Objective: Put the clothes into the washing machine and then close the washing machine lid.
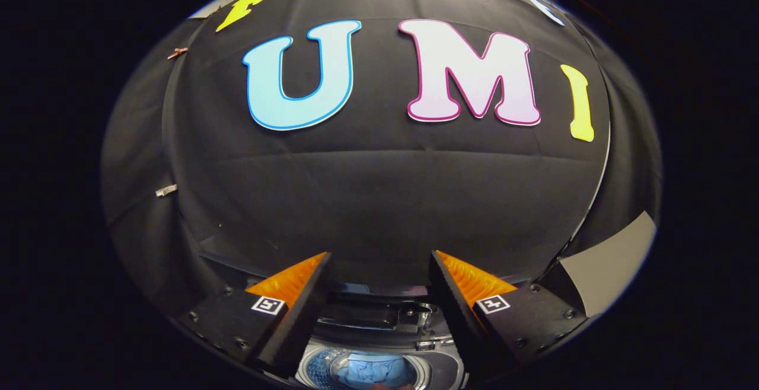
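Note:
My gripper (pixel 379 256) is open, its two fingers wide apart with nothing between them, held high and facing the booth's black wall. Far below, seen between the fingers, is the top-loading washing machine (pixel 442 363) with its lid (pixel 367 313) raised at the back. Inside the round drum (pixel 317 366) lies a light blue garment (pixel 373 372), bunched up.
The black cloth wall stands straight ahead of the fingers. A grey panel (pixel 611 268) leans at the right, beyond the right finger. Two small clips (pixel 166 190) hold the cloth at the left.

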Action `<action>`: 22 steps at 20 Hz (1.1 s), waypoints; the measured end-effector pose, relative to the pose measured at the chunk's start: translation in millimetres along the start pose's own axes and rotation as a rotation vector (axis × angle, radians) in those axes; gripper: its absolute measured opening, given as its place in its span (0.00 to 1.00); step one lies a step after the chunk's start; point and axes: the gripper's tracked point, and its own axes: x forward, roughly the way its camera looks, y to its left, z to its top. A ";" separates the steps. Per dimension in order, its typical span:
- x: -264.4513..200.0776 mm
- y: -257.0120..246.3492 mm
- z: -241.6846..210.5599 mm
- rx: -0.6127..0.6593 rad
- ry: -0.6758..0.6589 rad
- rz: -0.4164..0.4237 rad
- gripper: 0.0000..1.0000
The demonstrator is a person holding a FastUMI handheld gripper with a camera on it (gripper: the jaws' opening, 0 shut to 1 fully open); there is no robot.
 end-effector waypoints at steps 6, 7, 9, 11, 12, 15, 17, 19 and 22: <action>-4.2 1.7 1.7 0.002 -0.037 -0.005 1.00; -3.5 0.3 -0.3 -0.001 -0.032 -0.005 1.00; -3.8 1.4 -1.3 0.003 -0.026 -0.002 1.00; -4.8 1.0 -0.9 0.002 -0.029 -0.005 1.00; -4.9 0.9 -0.2 0.006 -0.035 -0.008 1.00; -6.7 1.2 2.1 0.011 -0.049 -0.019 1.00; -8.3 -0.9 1.2 0.004 -0.046 -0.025 1.00; -8.7 0.5 1.8 0.006 -0.050 -0.021 1.00; -9.6 -0.3 2.1 0.005 -0.057 -0.020 1.00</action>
